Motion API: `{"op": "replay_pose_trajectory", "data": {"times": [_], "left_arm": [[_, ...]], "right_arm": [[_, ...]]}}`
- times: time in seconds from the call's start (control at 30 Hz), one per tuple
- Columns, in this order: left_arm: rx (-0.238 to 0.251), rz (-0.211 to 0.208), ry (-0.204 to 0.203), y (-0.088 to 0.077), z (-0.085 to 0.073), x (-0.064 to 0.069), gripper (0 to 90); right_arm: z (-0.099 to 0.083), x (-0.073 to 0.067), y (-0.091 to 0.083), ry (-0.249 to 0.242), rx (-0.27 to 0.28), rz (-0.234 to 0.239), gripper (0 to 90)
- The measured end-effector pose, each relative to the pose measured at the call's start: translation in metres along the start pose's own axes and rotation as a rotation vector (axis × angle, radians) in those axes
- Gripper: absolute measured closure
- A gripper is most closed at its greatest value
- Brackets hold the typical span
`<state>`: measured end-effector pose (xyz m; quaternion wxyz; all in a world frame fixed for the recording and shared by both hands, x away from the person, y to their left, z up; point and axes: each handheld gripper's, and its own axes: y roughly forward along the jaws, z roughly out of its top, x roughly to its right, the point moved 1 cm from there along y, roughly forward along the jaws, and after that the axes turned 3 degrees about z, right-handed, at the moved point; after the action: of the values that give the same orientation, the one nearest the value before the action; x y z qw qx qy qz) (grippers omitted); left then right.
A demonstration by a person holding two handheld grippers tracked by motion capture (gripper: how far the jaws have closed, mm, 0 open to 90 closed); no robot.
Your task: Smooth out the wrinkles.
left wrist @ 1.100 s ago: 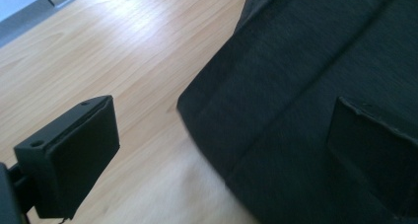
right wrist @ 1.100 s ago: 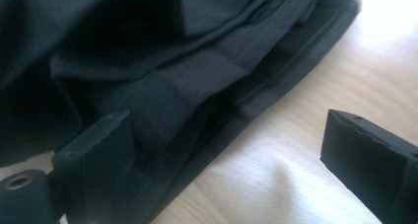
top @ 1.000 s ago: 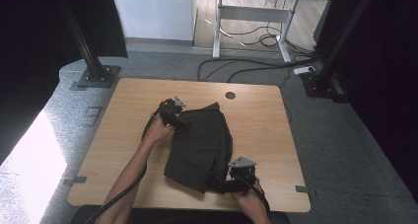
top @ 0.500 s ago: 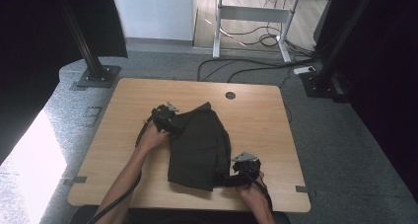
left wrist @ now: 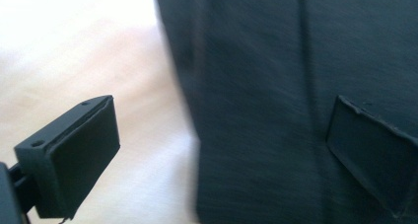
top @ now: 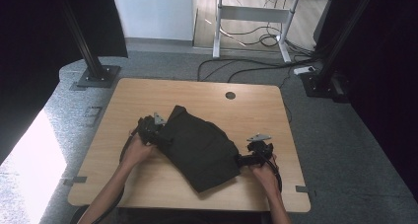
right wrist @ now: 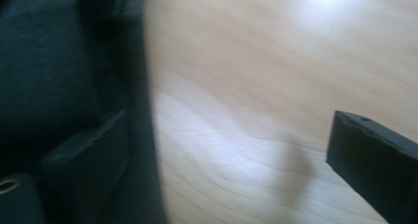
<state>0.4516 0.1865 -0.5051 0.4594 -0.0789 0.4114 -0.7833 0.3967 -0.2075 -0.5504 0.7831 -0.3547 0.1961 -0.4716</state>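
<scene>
High view: dark garment [top: 201, 147] flat on table [top: 123, 100]. Left gripper [top: 156, 131] and right gripper [top: 245, 160], jaws wide, flank opposite edges, apparently positioned for folding.

A lab: black curtains [top: 64, 21], floor cables [top: 256, 39], rig posts [top: 81, 41].

- The black garment [top: 202, 147] I'm working on is dark, matte cloth, folded into a compact, roughly oblong bundle.
- It lies flat on the table [top: 123, 105], slanted from upper left down to lower right, near the middle and toward my side.
- In my left claw view, a straight seam runs down its cloth [left wrist: 276, 110].
</scene>
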Motion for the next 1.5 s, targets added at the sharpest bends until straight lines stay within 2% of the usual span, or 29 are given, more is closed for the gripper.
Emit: {"op": "replay_pose_trajectory", "data": {"times": [0.03, 0.1, 0.2, 0.3, 0.4, 0.47, 0.57, 0.63, 0.7, 0.77, 0.9, 1.0, 1.1, 1.2, 1.33, 1.5], "left_arm": [[0.01, 0.003, -0.002, -0.001, 0.006, -0.004, 0.0], [0.027, -0.024, -0.017, -0.001, 0.02, -0.013, 0.0], [0.009, 0.008, 0.015, 0.009, 0.031, -0.018, 0.1], [-0.042, 0.021, 0.042, 0.027, 0.032, -0.023, 0.0], [-0.062, 0.009, 0.016, 0.041, 0.023, -0.025, 0.0], [-0.08, -0.001, 0.0, 0.048, 0.013, -0.025, 0.0], [-0.098, -0.016, -0.046, 0.052, 0.0, -0.025, 1.0], [-0.087, -0.027, -0.083, 0.05, -0.008, -0.027, 1.1], [-0.08, -0.03, -0.101, 0.046, -0.015, -0.027, 1.1], [-0.082, -0.03, -0.115, 0.04, -0.022, -0.026, 1.1], [-0.074, -0.026, -0.14, 0.029, -0.035, -0.023, 1.2], [-0.072, -0.021, -0.155, 0.02, -0.044, -0.019, 1.2], [-0.066, -0.019, -0.164, 0.013, -0.051, -0.014, 1.3], [-0.055, -0.019, -0.174, 0.009, -0.056, -0.009, 1.4], [-0.062, -0.04, -0.211, 0.014, -0.054, -0.01, 0.0], [-0.057, -0.052, -0.264, 0.031, -0.041, -0.017, 0.0]], "right_arm": [[0.001, 0.001, -0.005, -0.003, 0.009, -0.022, 5.9], [0.004, 0.001, -0.022, 0.005, 0.034, -0.025, 6.8], [0.008, -0.007, -0.05, -0.008, 0.067, -0.025, 6.8], [0.01, -0.022, -0.074, -0.04, 0.08, 0.004, 6.1], [0.008, -0.036, -0.085, -0.056, 0.075, 0.04, 4.8], [0.006, -0.047, -0.085, -0.055, 0.068, 0.07, 4.3], [0.002, -0.065, -0.07, -0.045, 0.053, 0.104, 4.3], [-0.001, -0.075, -0.055, -0.035, 0.027, 0.099, 3.5], [-0.003, -0.078, -0.041, -0.023, 0.001, 0.079, 0.0], [-0.004, -0.073, -0.031, -0.015, -0.004, 0.066, 0.0], [-0.004, -0.055, -0.009, 0.02, -0.031, -0.007, 0.0], [0.0, -0.043, 0.002, 0.069, -0.027, 0.003, 0.0], [0.014, -0.029, 0.015, 0.067, -0.02, -0.027, 0.0], [0.027, -0.015, 0.028, 0.075, -0.02, -0.03, 0.0], [0.045, 0.0, 0.045, 0.073, -0.014, -0.032, 0.0], [0.066, 0.02, 0.064, 0.072, -0.012, -0.048, 0.0]]}}
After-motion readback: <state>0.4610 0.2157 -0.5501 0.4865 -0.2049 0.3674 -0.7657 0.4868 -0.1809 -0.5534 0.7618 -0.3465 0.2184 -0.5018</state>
